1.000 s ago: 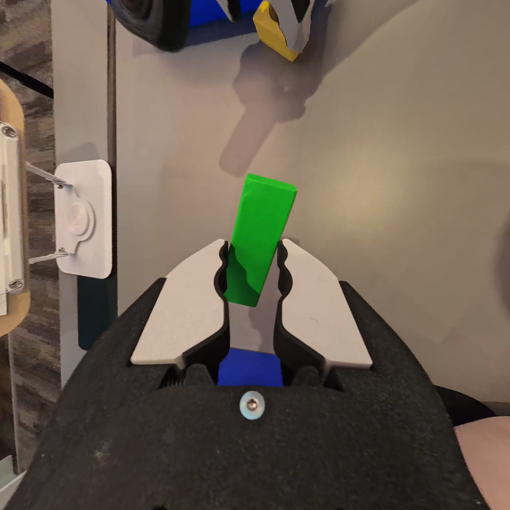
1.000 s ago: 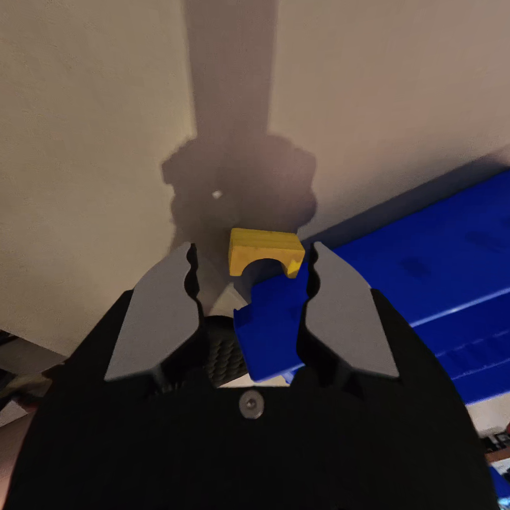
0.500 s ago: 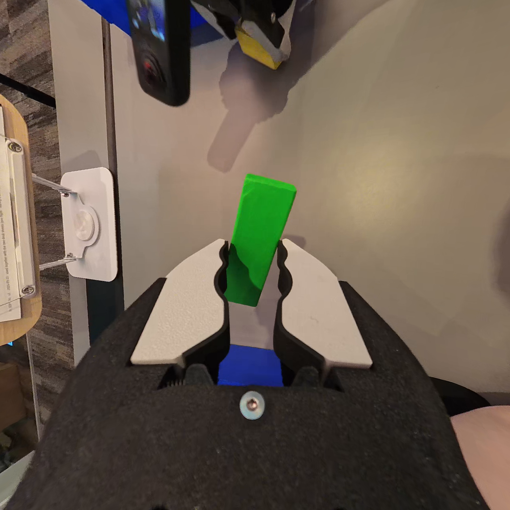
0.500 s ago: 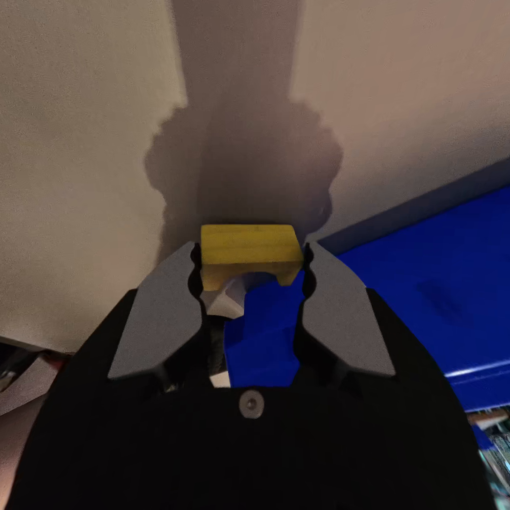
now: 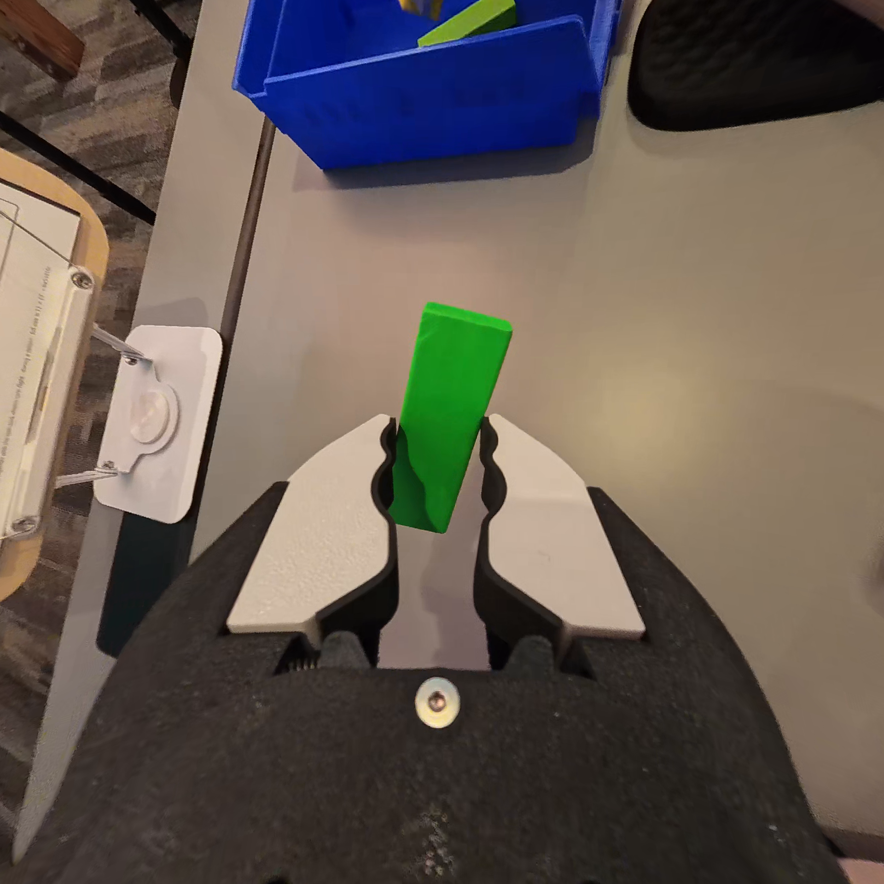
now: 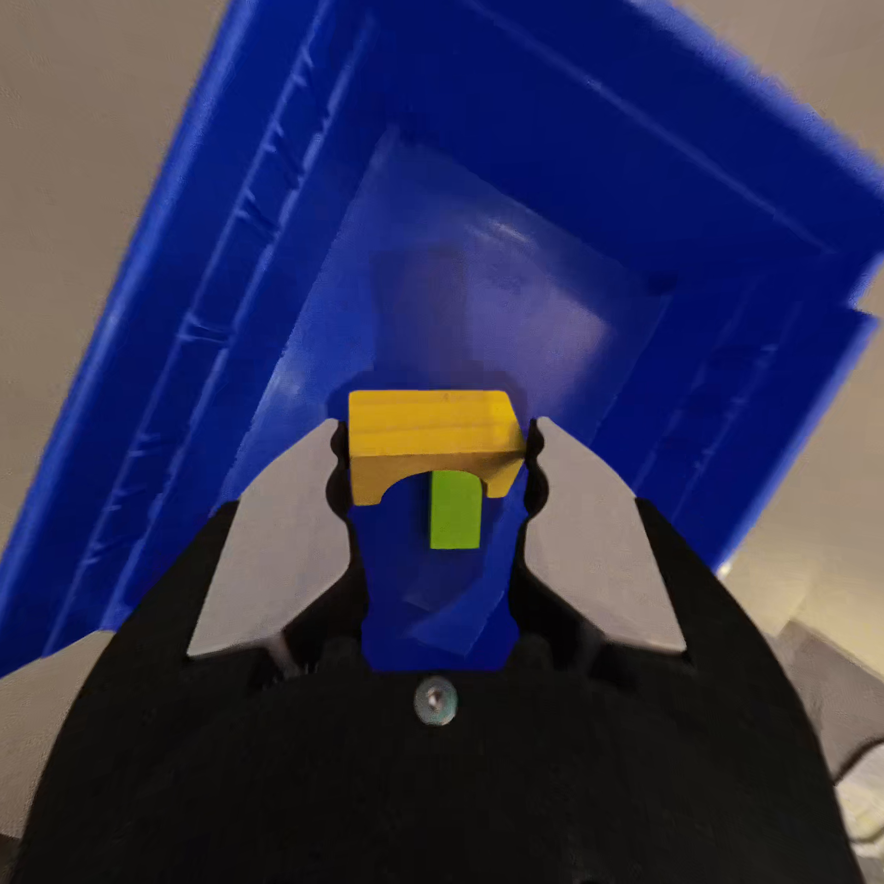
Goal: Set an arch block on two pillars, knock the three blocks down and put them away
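My left gripper (image 5: pixel 437 425) is shut on a bright green pillar block (image 5: pixel 454 382) and holds it tilted above the grey table (image 5: pixel 669 335). A blue bin (image 5: pixel 430 105) stands ahead of it at the far side. A lighter green block (image 5: pixel 471 21) lies inside the bin. My right gripper (image 6: pixel 435 425) is shut on the yellow arch block (image 6: pixel 421 445) and holds it over the open blue bin (image 6: pixel 622 215). The lighter green block (image 6: pixel 454 519) shows on the bin floor under the arch.
The table's left edge (image 5: pixel 239 287) runs close to my left gripper. A white mounting plate (image 5: pixel 158 421) and a wooden board (image 5: pixel 43 382) lie beyond that edge. A black rounded object (image 5: pixel 765 62) sits right of the bin. About 40 centimetres separates my left fingertips from my right.
My right gripper has carried the yellow arch from beside the bin to over its opening. My left gripper has pulled back from the bin, which now shows ahead of it, the green pillar still held.
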A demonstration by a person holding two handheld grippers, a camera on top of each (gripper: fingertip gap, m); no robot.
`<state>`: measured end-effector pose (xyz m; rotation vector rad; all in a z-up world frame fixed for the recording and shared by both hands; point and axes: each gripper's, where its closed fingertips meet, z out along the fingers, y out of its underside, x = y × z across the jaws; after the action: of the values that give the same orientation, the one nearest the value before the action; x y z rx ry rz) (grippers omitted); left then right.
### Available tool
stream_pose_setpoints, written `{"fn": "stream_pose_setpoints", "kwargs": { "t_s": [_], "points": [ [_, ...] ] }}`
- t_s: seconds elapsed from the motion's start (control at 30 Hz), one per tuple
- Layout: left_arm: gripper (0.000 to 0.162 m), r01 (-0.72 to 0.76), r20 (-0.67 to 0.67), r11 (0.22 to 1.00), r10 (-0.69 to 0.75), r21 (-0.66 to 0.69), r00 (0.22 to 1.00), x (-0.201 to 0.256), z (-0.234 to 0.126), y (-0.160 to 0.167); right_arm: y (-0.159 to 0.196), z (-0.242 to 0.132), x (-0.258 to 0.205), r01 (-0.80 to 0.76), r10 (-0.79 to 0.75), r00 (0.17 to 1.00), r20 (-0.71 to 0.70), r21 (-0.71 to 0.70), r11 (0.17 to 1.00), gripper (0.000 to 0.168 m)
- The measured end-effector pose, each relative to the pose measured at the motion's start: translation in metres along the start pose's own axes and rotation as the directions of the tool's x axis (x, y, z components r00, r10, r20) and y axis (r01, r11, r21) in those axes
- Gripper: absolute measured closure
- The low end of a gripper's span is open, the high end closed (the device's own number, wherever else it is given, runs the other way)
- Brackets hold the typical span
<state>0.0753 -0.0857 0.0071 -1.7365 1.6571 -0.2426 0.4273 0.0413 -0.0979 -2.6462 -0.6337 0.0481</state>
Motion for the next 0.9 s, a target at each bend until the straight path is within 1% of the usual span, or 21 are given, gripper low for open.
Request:
{"fn": "stream_pose_setpoints", "kwargs": {
  "t_s": [0.03,0.07,0.1,0.13,0.2,0.27,0.3,0.33,0.37,0.4,0.47,0.5,0.53,0.57,0.63,0.67,0.73,0.77,0.8,0.83,0.9],
  "points": [
    [0.129,0.014,-0.005,1.0,-0.014,-0.001,1.0,0.0,0.004,-0.001,0.006,0.015,0.003,-0.006,0.007,1.0,0.012,-0.036,0.999,0.095],
    [0.129,0.027,-0.008,1.0,-0.027,-0.004,1.0,-0.001,0.008,-0.001,0.012,0.025,0.009,-0.013,0.012,1.0,-0.007,-0.076,0.997,0.095],
    [0.129,0.037,-0.005,0.999,-0.037,-0.008,0.999,-0.002,0.012,-0.001,0.017,0.029,0.013,-0.008,0.004,0.999,-0.034,-0.11,0.994,0.094],
    [0.129,0.044,-0.003,0.999,-0.044,-0.018,0.999,-0.003,0.016,0.0,0.016,0.029,0.015,0.007,-0.014,0.998,-0.055,-0.112,0.994,0.094],
    [0.129,0.056,0.005,0.998,-0.055,-0.038,0.998,-0.005,0.024,0.003,-0.002,0.013,0.01,0.037,-0.038,0.997,-0.071,-0.017,0.999,0.093],
    [0.129,0.078,-0.01,0.996,-0.078,-0.042,0.997,-0.005,0.029,0.005,-0.039,-0.022,-0.01,0.115,-0.102,0.991,-0.081,0.171,0.979,0.092],
    [0.129,0.091,-0.025,0.995,-0.092,-0.038,0.995,-0.005,0.031,0.004,-0.059,-0.046,-0.029,0.179,-0.16,0.983,-0.088,0.287,0.941,0.092],
    [0.129,0.107,-0.034,0.994,-0.108,-0.031,0.994,-0.005,0.033,0.004,-0.078,-0.07,-0.056,0.248,-0.236,0.968,-0.081,0.402,0.882,0.093],
    [0.129,0.122,-0.043,0.992,-0.123,-0.019,0.991,-0.005,0.034,0.002,-0.093,-0.094,-0.091,0.317,-0.335,0.94,-0.059,0.514,0.797,0.094],
    [0.129,0.138,-0.059,0.99,-0.138,-0.003,0.989,-0.004,0.034,0.0,-0.103,-0.118,-0.132,0.371,-0.45,0.892,-0.036,0.626,0.686,0.094],
    [0.129,0.158,-0.107,0.987,-0.154,0.033,0.982,0.0,0.033,-0.006,-0.104,-0.159,-0.216,0.404,-0.671,0.742,-0.006,0.803,0.439,0.094],
    [0.129,0.167,-0.125,0.985,-0.16,0.043,0.979,0.002,0.033,-0.008,-0.098,-0.173,-0.251,0.4,-0.752,0.659,-0.018,0.855,0.329,0.095],
    [0.129,0.173,-0.134,0.984,-0.165,0.05,0.977,0.003,0.032,-0.009,-0.095,-0.179,-0.276,0.401,-0.797,0.603,-0.042,0.88,0.257,0.095],
    [0.129,0.176,-0.135,0.983,-0.167,0.053,0.977,0.003,0.032,-0.01,-0.09,-0.178,-0.296,0.418,-0.826,0.562,-0.047,0.878,0.234,0.096],
    [0.129,0.172,-0.136,0.983,-0.163,0.058,0.977,0.003,0.031,-0.011,-0.085,-0.16,-0.319,0.471,-0.855,0.519,-0.004,0.836,0.281,0.095],
    [0.129,0.17,-0.139,0.984,-0.16,0.06,0.977,0.004,0.031,-0.012,-0.086,-0.152,-0.323,0.491,-0.852,0.523,0.002,0.817,0.303,0.095],
    [0.129,0.164,-0.144,0.984,-0.153,0.067,0.978,0.006,0.03,-0.014,-0.089,-0.136,-0.328,0.505,-0.847,0.531,0.023,0.794,0.338,0.107],
    [0.129,0.161,-0.147,0.984,-0.149,0.074,0.978,0.007,0.029,-0.015,-0.086,-0.128,-0.332,0.504,-0.856,0.513,0.071,0.782,0.367,0.108],
    [0.129,0.158,-0.154,0.984,-0.144,0.083,0.978,0.008,0.029,-0.017,-0.083,-0.122,-0.335,0.505,-0.86,0.499,0.112,0.769,0.393,0.113],
    [0.13,0.155,-0.153,0.984,-0.14,0.088,0.978,0.008,0.028,-0.018,-0.081,-0.117,-0.336,0.514,-0.864,0.485,0.132,0.757,0.404,0.134],
    [0.129,0.135,-0.122,0.987,-0.123,0.091,0.985,0.004,0.026,-0.017,-0.083,-0.118,-0.332,0.527,-0.864,0.491,0.11,0.753,0.395,0.134]
  ]
}}
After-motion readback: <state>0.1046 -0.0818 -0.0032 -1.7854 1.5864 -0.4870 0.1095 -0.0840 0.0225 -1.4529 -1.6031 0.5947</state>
